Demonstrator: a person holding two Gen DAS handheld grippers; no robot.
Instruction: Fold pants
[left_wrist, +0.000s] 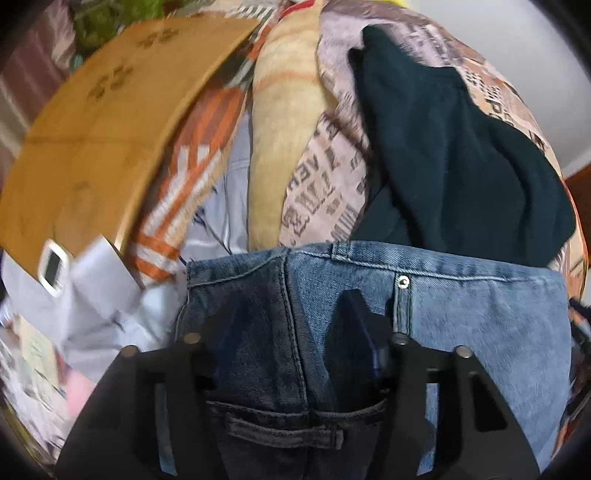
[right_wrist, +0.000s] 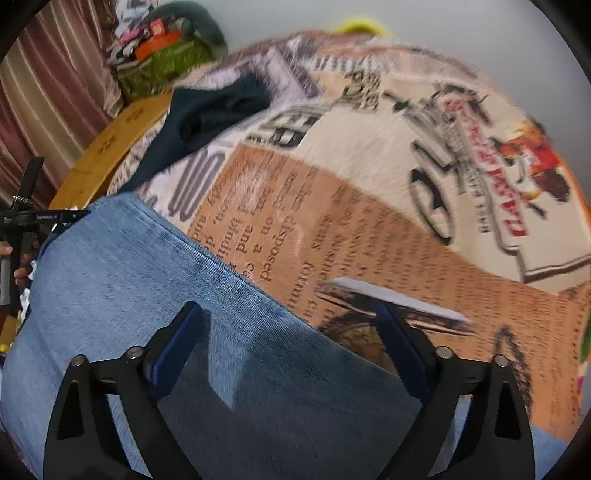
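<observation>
Pants (left_wrist: 480, 325): one pair of blue jeans, lying on the printed bedspread (right_wrist: 369, 229), waistband toward the far side in your left view. Your left gripper (left_wrist: 291, 332) stands over the darker denim panel near the waistband, jaws partly apart, denim showing between its two fingers; I cannot tell whether the pads press the cloth. Your right gripper (right_wrist: 288, 325) hangs over the pale denim with jaws wide, one finger above the jeans and one above the bedspread, holding nothing (the edge of the jeans runs between them). Farther off: one dark teal garment (left_wrist: 461, 155), one long tan pillow (left_wrist: 284, 122), one wooden board (left_wrist: 103, 122), and one small white device (left_wrist: 53, 266).
</observation>
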